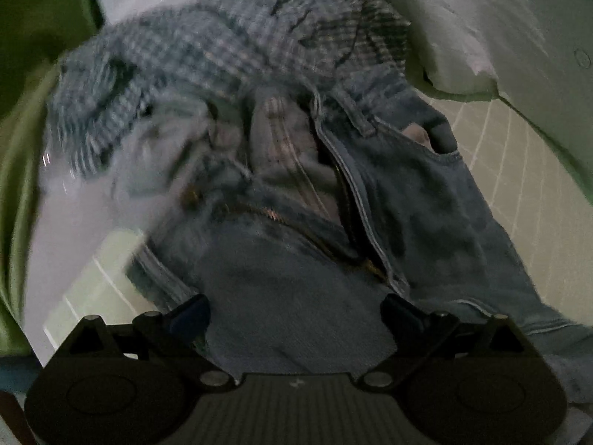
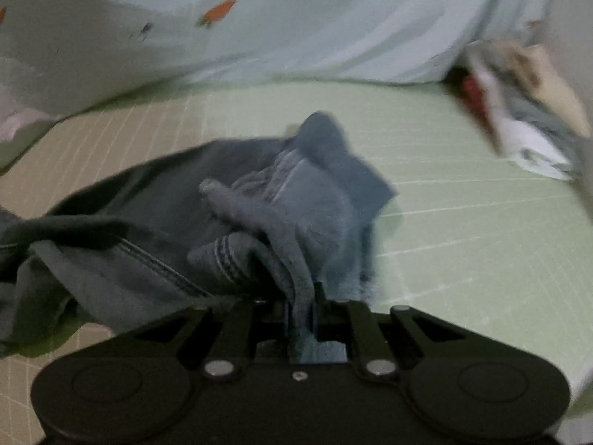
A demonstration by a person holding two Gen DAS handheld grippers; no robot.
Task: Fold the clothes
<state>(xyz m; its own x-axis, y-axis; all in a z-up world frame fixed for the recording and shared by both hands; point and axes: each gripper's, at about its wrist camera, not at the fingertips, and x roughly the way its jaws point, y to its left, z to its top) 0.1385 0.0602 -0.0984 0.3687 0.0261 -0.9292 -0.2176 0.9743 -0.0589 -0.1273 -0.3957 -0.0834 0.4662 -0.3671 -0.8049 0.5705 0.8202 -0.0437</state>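
Checked shirt (image 1: 178,74) smeared by motion blur in left wrist view, weave unreadable. Jeans (image 1: 426,204) run off lower right edge, legs cut. Left gripper (image 1: 296,311) fingertips half sunk in shadow against denim; contact unclear. Right wrist view: right gripper (image 2: 302,307) pads buried under bunched denim fold (image 2: 296,222), edge of grip hidden. Heap of items (image 2: 526,111) at far right blurred, unidentifiable. Small dark mark (image 2: 145,29) on pale sheet too small to tell.
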